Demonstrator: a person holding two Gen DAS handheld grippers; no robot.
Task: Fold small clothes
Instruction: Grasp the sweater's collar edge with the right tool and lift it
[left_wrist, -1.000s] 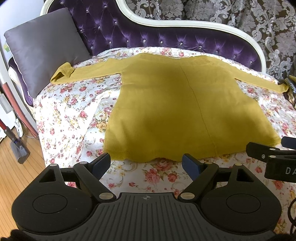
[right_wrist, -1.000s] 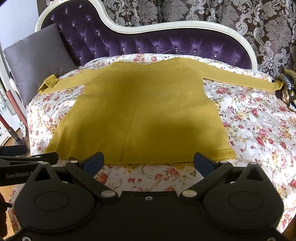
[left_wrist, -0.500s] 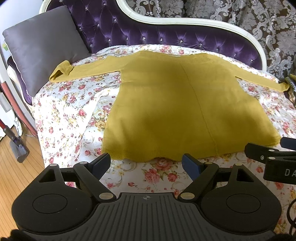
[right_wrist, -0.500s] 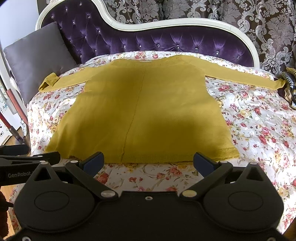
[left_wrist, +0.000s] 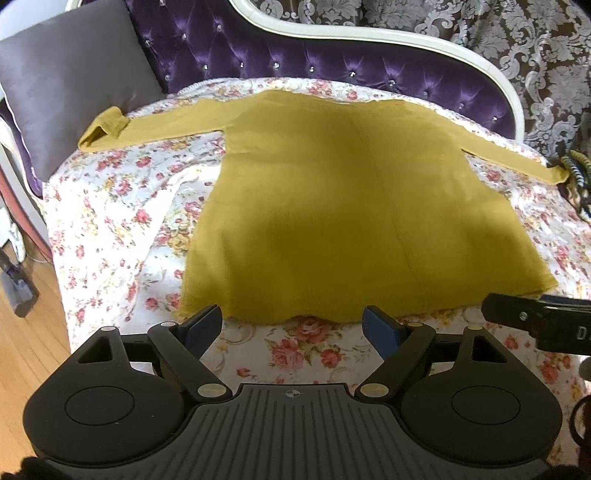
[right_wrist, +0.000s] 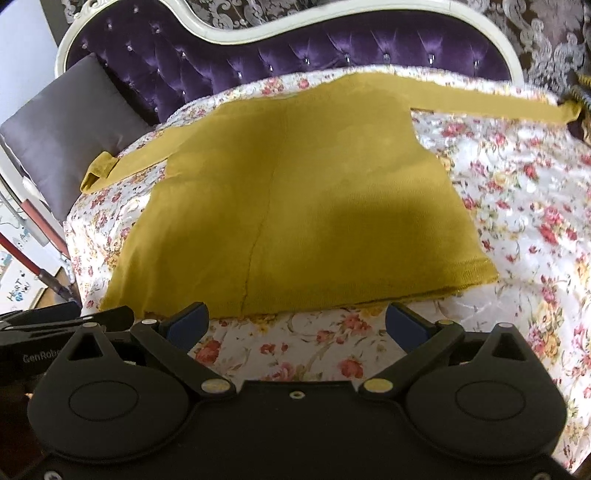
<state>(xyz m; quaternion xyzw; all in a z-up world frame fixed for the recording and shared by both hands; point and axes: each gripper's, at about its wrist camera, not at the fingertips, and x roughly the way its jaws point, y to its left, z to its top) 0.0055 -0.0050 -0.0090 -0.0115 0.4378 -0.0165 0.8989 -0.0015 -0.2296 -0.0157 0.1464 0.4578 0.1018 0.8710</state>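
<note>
A mustard-yellow long-sleeved sweater lies flat on the floral bed cover, sleeves spread out to both sides, hem toward me. It also shows in the right wrist view. My left gripper is open and empty, just in front of the hem's left part. My right gripper is open and empty, just in front of the hem's middle. The right gripper's body shows at the right edge of the left wrist view.
A purple tufted headboard with a white frame stands behind the bed. A grey pillow leans at the far left. A striped item lies at the far right edge. Wooden floor and a vacuum stick are at the left.
Both grippers have moved forward toward the sweater's hem, and the right one has tilted. Both stay open. The sweater has not moved.
</note>
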